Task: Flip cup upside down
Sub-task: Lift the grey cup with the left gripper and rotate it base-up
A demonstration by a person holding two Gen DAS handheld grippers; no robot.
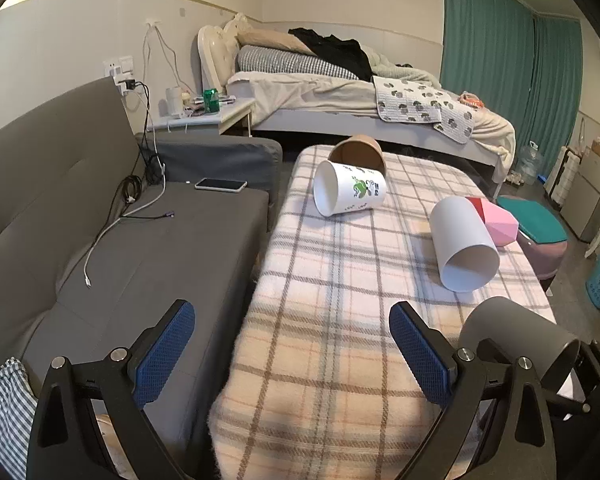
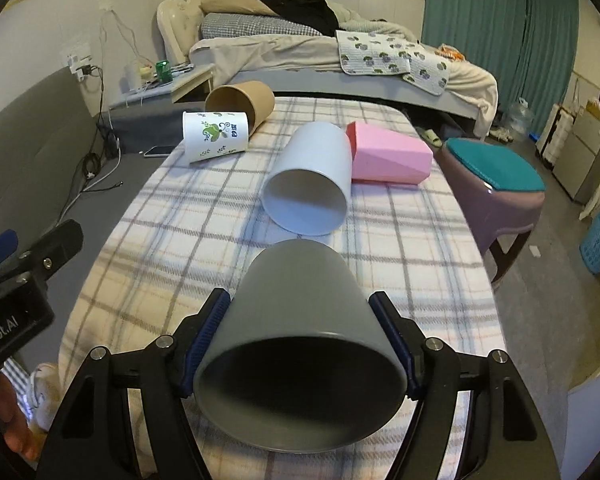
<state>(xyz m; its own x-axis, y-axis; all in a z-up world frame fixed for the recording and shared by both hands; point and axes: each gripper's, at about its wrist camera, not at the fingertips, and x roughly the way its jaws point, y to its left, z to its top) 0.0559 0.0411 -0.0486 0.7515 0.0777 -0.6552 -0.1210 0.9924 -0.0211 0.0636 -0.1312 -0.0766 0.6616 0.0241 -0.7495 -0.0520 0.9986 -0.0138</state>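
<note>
My right gripper [image 2: 300, 308] is shut on a grey cup [image 2: 300, 320], held on its side with the mouth toward the camera, above the near part of the plaid table [image 2: 172, 240]. The grey cup also shows at the right in the left wrist view [image 1: 516, 332]. My left gripper [image 1: 292, 344] is open and empty over the table's near left edge. A plain white cup [image 2: 312, 176] [image 1: 460, 240], a printed white cup [image 2: 216, 136] [image 1: 350, 194] and a brown cup [image 2: 242, 100] [image 1: 358, 152] lie on their sides farther back.
A pink box [image 2: 388, 156] lies behind the plain white cup. A grey sofa [image 1: 140, 240] with a phone [image 1: 220, 185] and cables stands left of the table. A purple stool [image 2: 496, 192] with a teal cushion stands right. A bed [image 1: 340, 92] is behind.
</note>
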